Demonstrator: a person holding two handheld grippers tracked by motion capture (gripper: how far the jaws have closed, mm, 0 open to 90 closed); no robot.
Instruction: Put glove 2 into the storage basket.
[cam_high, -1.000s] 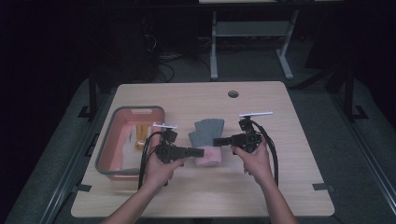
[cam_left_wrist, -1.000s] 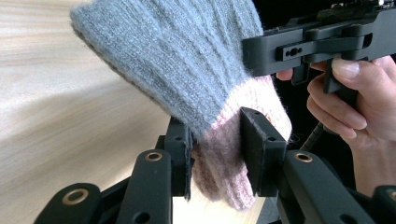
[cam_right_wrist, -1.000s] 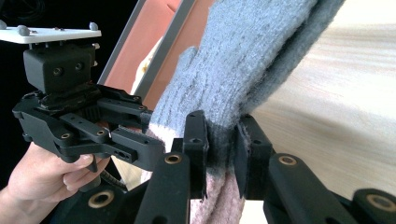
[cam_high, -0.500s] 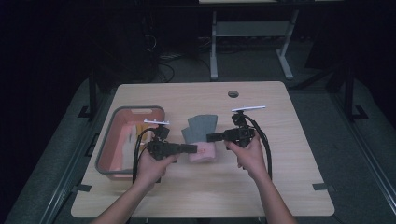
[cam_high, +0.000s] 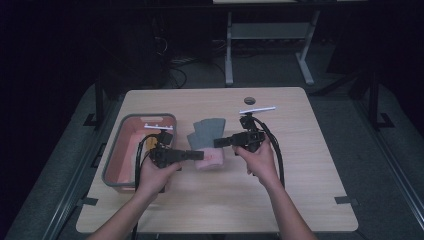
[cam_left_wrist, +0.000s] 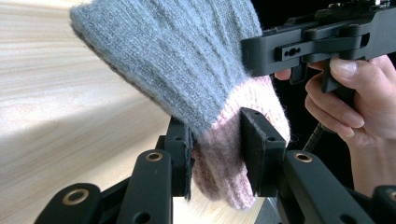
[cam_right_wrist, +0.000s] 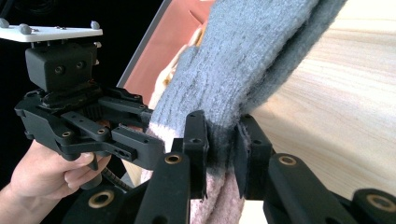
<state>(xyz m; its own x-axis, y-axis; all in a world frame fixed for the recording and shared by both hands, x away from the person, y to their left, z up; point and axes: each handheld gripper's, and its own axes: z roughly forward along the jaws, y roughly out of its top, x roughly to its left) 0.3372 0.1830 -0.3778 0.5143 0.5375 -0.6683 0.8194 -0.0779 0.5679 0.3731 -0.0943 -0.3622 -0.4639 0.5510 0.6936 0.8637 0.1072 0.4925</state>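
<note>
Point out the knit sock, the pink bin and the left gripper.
knit sock (cam_left_wrist: 187, 74), left gripper view, grey ribbed part.
pink bin (cam_high: 131, 142), high view, bare floor.
left gripper (cam_left_wrist: 215, 154), left gripper view, between its fingertips.

Light wood table (cam_high: 280, 190), rounded corners, dark grommet hole (cam_high: 249, 101) nr far edge. Grey-walled bin w/ pink inside (cam_high: 122, 150) sat on left part. Grey-and-pink knit sock (cam_high: 206, 134) lay nr centre, just right of bin.
</note>
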